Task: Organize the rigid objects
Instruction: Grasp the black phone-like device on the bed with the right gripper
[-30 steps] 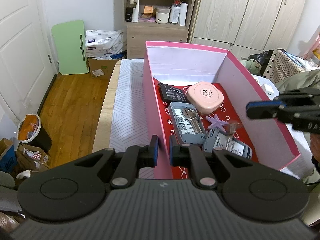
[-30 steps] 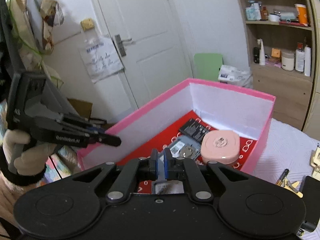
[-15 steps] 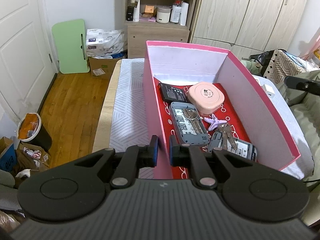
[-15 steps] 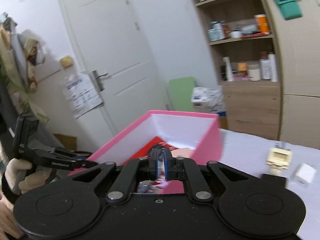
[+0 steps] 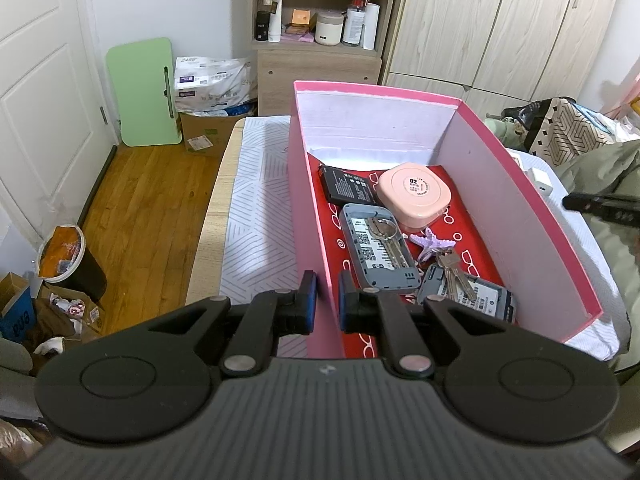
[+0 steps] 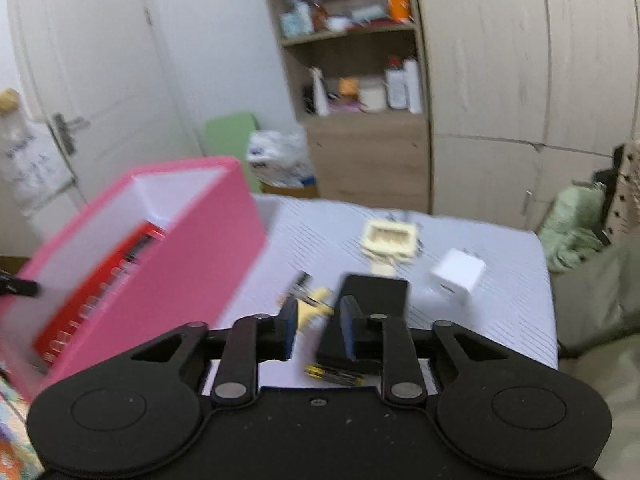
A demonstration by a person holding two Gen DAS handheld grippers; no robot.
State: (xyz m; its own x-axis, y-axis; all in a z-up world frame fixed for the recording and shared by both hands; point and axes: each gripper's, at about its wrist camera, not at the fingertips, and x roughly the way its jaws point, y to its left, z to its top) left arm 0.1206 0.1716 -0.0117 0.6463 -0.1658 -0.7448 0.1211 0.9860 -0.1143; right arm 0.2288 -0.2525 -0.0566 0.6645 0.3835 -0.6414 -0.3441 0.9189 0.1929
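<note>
Left gripper (image 5: 324, 300) nearest, fingers clamped on the near-left wall of the pink box (image 5: 532, 236), one pad outside, one inside. Box sits on a tabletop with a pale striped cover (image 5: 260, 216). Inside on the red lining, near to far: a grey device (image 5: 486, 296) with keys (image 5: 450, 266) lying across it, a second grey device (image 5: 376, 250) carrying a key ring, a purple starfish charm (image 5: 432, 240) between them, then a round-cornered pink case (image 5: 414, 192) and a black battery (image 5: 346, 188) toward the far wall. Right gripper (image 6: 318, 334) over the cover beside the box, frame motion-blurred; its fingers are opening, nothing gripped between them. Just past them, a flat black block (image 6: 368, 312) lies partly behind the right finger; small yellow-and-black bits (image 6: 314, 304) beside it, hard to identify. Farther out, a white charger cube (image 6: 456, 276) and a cream rectangular piece (image 6: 390, 238). Shelf unit (image 5: 320, 20) and wardrobe doors (image 5: 500, 28) at the back.
</note>
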